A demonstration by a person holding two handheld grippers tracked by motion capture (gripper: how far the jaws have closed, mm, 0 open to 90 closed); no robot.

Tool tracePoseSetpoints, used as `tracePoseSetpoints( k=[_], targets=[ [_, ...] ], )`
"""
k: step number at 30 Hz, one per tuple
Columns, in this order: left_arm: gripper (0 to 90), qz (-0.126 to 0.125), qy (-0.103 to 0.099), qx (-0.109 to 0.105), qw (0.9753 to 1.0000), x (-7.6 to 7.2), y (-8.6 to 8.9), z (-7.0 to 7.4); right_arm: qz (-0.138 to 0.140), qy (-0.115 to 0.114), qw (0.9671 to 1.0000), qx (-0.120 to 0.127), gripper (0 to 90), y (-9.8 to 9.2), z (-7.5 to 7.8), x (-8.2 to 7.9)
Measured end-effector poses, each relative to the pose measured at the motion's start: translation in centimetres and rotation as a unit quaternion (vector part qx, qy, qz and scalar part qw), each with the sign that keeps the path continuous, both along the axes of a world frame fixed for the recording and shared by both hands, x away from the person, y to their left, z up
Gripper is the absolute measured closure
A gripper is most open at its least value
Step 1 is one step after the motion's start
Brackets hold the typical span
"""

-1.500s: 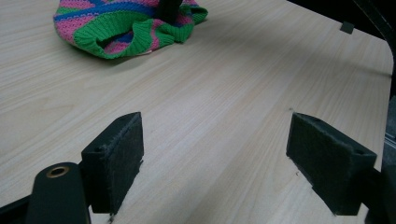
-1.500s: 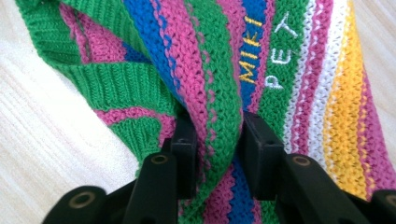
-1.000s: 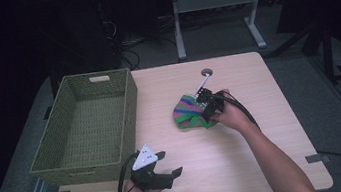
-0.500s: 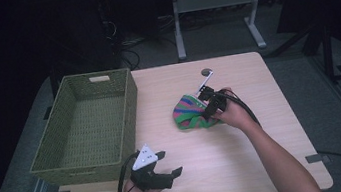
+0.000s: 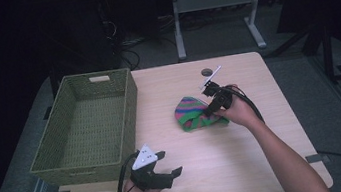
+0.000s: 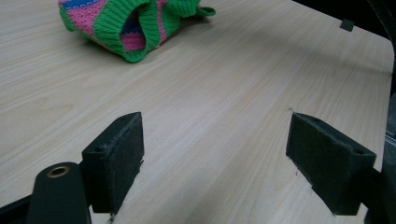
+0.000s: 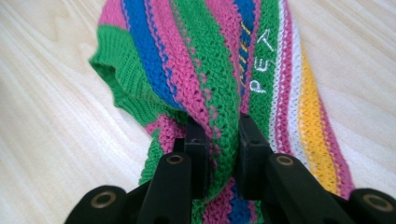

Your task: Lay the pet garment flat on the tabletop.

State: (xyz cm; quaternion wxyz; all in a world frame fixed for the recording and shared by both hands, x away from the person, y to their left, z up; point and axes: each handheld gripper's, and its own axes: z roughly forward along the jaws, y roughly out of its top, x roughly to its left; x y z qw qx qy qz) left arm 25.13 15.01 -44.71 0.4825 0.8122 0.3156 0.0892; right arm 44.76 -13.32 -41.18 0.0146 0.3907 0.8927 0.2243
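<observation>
While the olive-green woven basket [image 5: 87, 125] at the left of the pale wooden table [image 5: 264, 128] sits with nothing visible inside, the work seems only at its opening stage: the small striped knitted garment [image 5: 194, 114] (pink, green, blue, with white and yellow bands) has been gripped but lies on the tabletop near the middle, apart from the basket. Lifting it and carrying it leftward into the basket would be what remains, as I judge it.

From the right gripper view, the right gripper [image 7: 218, 140] has its two black jaws pinched together on a fold of the knit, fabric bunched between the pads. The left gripper [image 5: 162, 174] rests near the table's front edge, jaws spread wide with bare wood between them, the garment well beyond its reach.
</observation>
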Motion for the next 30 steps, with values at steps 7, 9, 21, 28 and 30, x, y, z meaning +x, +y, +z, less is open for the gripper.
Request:
tracePoseSetpoints(
  k=[7,9,21,28,30],
  targets=[
    [19.0,-0.002,-0.003,0.004,1.0,0.1,0.1,0.0,0.001,-0.004,0.9998,0.02,77.4,-0.8,1.2,-0.4],
    [19.0,-0.001,-0.003,0.004,1.0,0.1,0.1,0.0,-0.001,-0.004,0.9997,0.025,77.4,-1.0,1.5,-0.6],
    [19.0,0.001,-0.009,0.005,0.9999,0.1,0.3,0.0,0.014,-0.025,0.9977,0.062,77.5,-1.8,4.5,-2.9],
    [19.0,0.006,-0.011,0.002,0.9999,0.1,0.4,0.1,0.025,-0.037,0.996,0.077,77.5,-2.5,5.8,-4.7],
    [19.0,0.006,-0.011,0.004,0.9999,0.1,0.4,0.1,0.026,-0.039,0.9955,0.083,77.5,-2.9,5.9,-5.2]
  ],
)
